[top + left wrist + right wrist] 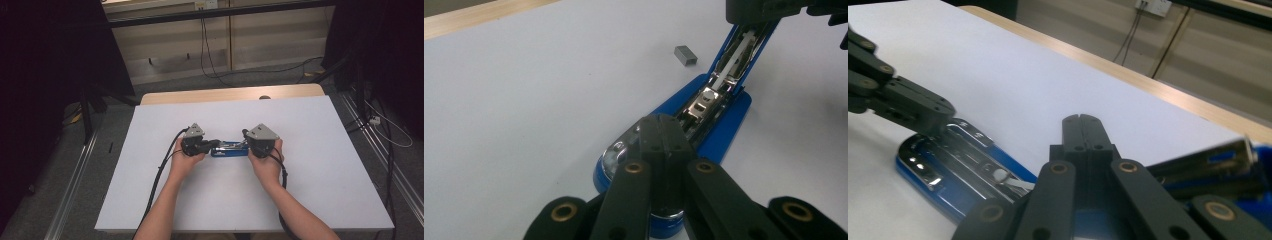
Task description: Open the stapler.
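Note:
A blue stapler (pixel 229 150) lies opened in the middle of the white table. Its blue base and metal staple channel (pixel 704 107) are laid bare, and its top arm (pixel 744 50) is swung up. My left gripper (pixel 661 127) is shut, with its tips resting on the shiny front end of the base; it also appears in the right gripper view (pixel 918 107) and the high view (pixel 215 144). My right gripper (pixel 1082 122) is shut with nothing between its jaws, and the raised arm (pixel 1213 170) lies blurred beside it. From above it (pixel 245 134) sits at the stapler's right end.
A small grey block of staples (pixel 685 55) lies loose on the table beyond the stapler. The white table top (pixel 310 130) has a wooden strip (pixel 225 94) along its far edge. Cables trail from both grippers toward the near edge.

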Motion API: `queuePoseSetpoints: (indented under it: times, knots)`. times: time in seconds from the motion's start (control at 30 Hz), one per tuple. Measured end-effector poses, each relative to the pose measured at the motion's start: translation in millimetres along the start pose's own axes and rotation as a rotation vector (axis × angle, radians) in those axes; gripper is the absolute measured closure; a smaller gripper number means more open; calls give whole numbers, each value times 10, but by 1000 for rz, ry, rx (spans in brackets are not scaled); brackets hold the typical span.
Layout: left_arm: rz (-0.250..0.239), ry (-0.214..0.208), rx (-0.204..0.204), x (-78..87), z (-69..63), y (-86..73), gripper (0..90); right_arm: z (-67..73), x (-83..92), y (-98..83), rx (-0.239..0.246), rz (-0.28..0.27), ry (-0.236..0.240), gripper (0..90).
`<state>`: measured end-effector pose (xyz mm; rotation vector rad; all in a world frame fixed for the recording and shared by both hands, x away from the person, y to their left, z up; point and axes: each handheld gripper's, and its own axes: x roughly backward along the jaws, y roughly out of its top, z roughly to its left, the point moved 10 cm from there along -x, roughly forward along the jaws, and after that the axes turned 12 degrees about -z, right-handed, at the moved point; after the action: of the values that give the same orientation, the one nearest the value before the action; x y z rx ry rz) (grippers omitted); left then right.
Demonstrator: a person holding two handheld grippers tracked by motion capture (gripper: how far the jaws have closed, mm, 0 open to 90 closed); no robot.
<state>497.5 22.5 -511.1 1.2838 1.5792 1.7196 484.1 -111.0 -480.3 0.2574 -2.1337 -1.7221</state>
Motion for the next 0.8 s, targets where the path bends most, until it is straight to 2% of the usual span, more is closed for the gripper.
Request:
queuePoseSetpoints:
  times: [0.07,0.1,0.13,0.2,0.3,0.5,0.57,0.8]
  knots:
    - [6,-8,-6,-8,-14,-10,900,-38,7,-19,-4,5,-9,900]
    - [10,-3,-15,-8,-15,-12,900,-131,21,-69,-38,9,-17,900]
    - [9,-3,-13,-11,-17,-10,900,-152,30,-95,-67,9,-6,900]
    - [7,-4,-10,-10,-15,-10,900,-188,55,-130,-44,15,-4,900]
    - [6,-6,-3,-9,-12,-10,900,-212,69,-151,-47,14,-3,900]
    - [3,-10,6,-9,-11,-10,900,-311,97,-322,-57,50,0,900]
    - [3,-9,6,-10,-10,-9,900,-343,107,-351,-62,45,-6,900]
    - [16,-2,-3,-10,-19,-7,900,-365,108,-352,-75,58,20,900]
